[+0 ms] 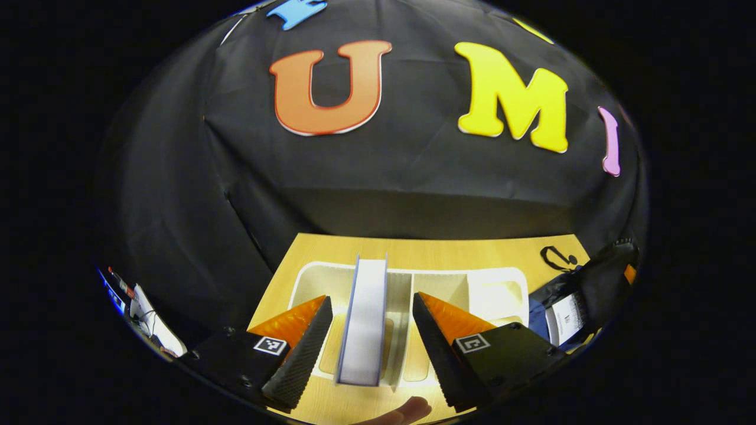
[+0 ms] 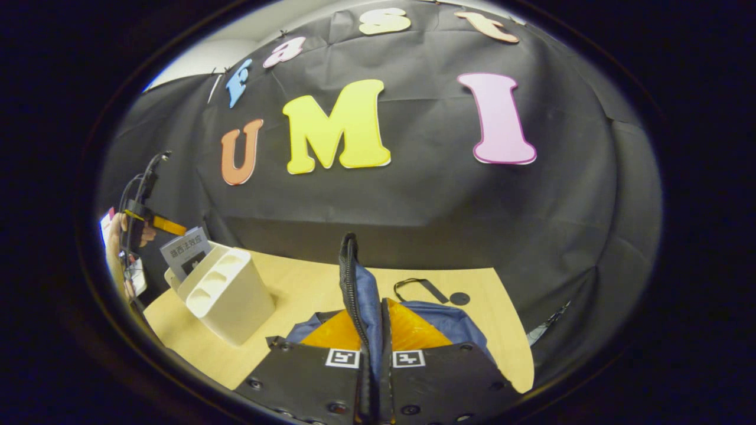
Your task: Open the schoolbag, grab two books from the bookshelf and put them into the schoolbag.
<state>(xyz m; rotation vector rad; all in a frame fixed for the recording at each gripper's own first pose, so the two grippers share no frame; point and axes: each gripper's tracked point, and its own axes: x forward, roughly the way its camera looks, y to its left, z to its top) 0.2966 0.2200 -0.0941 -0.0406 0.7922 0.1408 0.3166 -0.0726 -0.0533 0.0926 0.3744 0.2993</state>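
Observation:
A book (image 1: 366,319) with a blue cover and white page edge stands upright in the white bookshelf (image 1: 502,280). My left gripper (image 1: 371,298) is open, one finger on each side of the book, neither pad touching it. The dark blue schoolbag (image 1: 596,283) lies at the right, something white showing in its mouth. In the right gripper view, my right gripper (image 2: 378,307) is shut on the schoolbag's zipper edge (image 2: 349,277) and holds it up. The bookshelf (image 2: 227,301), the book (image 2: 186,251) and the left gripper (image 2: 155,224) above it are at the left.
The wooden table (image 2: 295,283) carries the shelf and the bag. A black strap with a round tag (image 2: 422,288) lies behind the bag. A fingertip (image 1: 407,410) shows at the bottom of the left gripper view. Cables (image 1: 142,313) hang off the table's left side.

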